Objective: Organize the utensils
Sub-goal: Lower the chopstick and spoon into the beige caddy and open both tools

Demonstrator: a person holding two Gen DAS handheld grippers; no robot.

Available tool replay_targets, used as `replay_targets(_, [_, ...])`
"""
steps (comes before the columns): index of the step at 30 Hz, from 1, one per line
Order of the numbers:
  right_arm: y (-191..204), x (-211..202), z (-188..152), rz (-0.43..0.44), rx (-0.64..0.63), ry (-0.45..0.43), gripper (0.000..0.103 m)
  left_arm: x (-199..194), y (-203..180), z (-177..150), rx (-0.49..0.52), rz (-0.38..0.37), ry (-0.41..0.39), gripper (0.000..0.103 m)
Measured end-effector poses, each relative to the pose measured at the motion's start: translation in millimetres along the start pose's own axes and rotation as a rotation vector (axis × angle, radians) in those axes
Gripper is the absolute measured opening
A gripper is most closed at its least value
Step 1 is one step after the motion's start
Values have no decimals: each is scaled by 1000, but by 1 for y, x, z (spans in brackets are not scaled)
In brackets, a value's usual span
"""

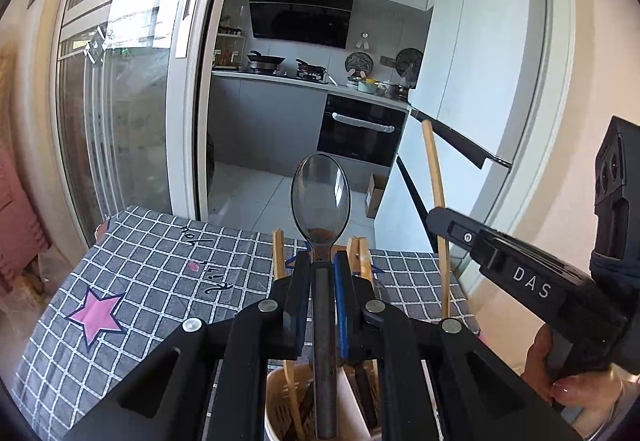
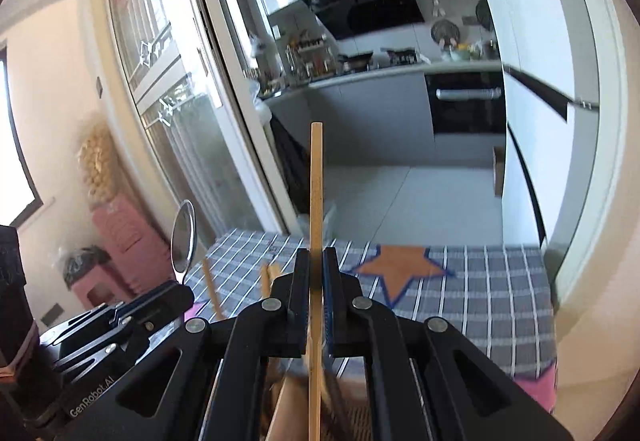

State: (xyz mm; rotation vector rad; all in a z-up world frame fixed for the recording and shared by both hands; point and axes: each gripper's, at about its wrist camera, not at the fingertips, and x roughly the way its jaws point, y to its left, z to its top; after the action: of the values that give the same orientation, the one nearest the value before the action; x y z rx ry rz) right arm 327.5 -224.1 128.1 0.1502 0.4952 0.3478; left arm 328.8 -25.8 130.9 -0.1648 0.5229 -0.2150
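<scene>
My left gripper (image 1: 323, 261) is shut on the dark handle of a translucent grey spoon (image 1: 321, 193), whose bowl stands upright above the fingers. The spoon's handle runs down into a beige utensil holder (image 1: 276, 401) below, which has several wooden chopsticks in it. My right gripper (image 2: 316, 261) is shut on a single wooden chopstick (image 2: 316, 181) that stands upright. That chopstick (image 1: 436, 197) and the right gripper (image 1: 436, 217) show at the right of the left wrist view. The spoon (image 2: 184, 237) and the left gripper (image 2: 176, 289) appear at lower left in the right wrist view.
A grey checked tablecloth (image 1: 152, 265) with a pink star and an orange star (image 2: 400, 265) covers the table. Beyond its far edge are a glass sliding door (image 1: 120, 101), a kitchen floor and a white fridge (image 1: 472, 81). A hand (image 1: 560, 377) grips the right gripper's handle.
</scene>
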Motion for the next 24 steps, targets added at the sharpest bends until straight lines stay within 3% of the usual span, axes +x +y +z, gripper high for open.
replay_targets(6, [3,17,-10,-41,-82,-95,6,14,-1,-20,-2,33,-28,42])
replay_targets(14, [14,21,-49,-70,-197,-169,6,11,-10,-54,31,73,-110,42])
replay_targets(19, [14,13,-70,-73,-233,-178,6,7,-9,-69,47,96,-133,42])
replay_targets(24, [17,6,-84,-66,-269,-159,6,8,-11,-80,74,121,-106,42])
